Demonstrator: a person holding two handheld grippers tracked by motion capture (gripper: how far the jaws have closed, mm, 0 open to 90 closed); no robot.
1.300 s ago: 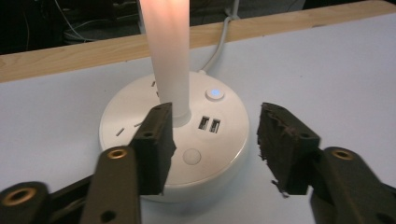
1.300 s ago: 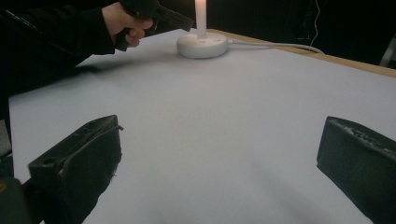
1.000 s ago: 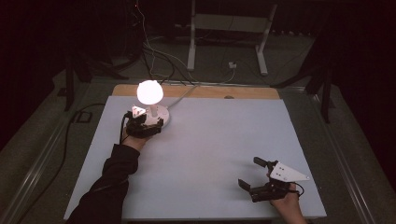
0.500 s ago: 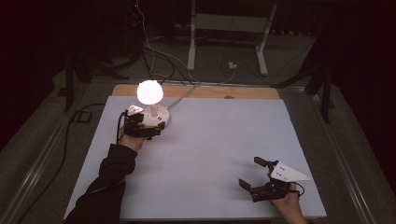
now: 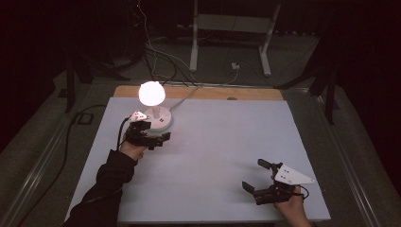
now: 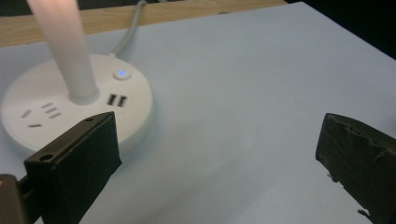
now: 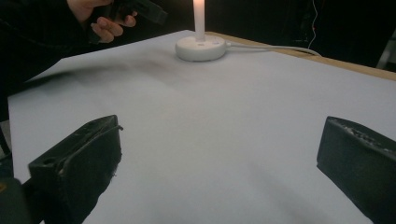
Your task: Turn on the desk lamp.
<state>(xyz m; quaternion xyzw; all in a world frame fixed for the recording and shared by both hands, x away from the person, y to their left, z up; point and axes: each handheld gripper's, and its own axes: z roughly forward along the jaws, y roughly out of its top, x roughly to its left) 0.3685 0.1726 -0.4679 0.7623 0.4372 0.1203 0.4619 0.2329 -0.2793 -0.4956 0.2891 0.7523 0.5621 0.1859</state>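
My left gripper (image 5: pixel 152 137) hangs just in front of the lamp base, jaws spread wide with nothing between them; they have just been opening. In the left gripper view the two black jaws stand far apart over bare white surface, one of them close beside the base's rim. My right gripper (image 5: pixel 263 178) sits near the front right corner of the table, jaws likewise spread and empty, well apart from the lamp.

The room around me is dark: a grey floor (image 5: pixel 302 61), a tangle of black cables (image 5: pixel 156 56) running behind the table, and a pale metal stand (image 5: pixel 229 28) with two legs farther back. The table (image 5: pixel 227 142) carries a large white sheet that covers nearly all of it, with a strip of bare wood (image 5: pixel 213 93) showing along the far edge. The sheet looks flat and clean, brighter near the lamp.

The lamp (image 5: pixel 152 93) stands at the far left of the sheet, its round globe lit. Its white disc base (image 6: pixel 28 130) holds socket slots, two USB ports (image 6: pixel 117 100) and a small button with a blue light (image 6: pixel 121 73). A white cord (image 5: pixel 189 97) leaves the base toward the back edge.
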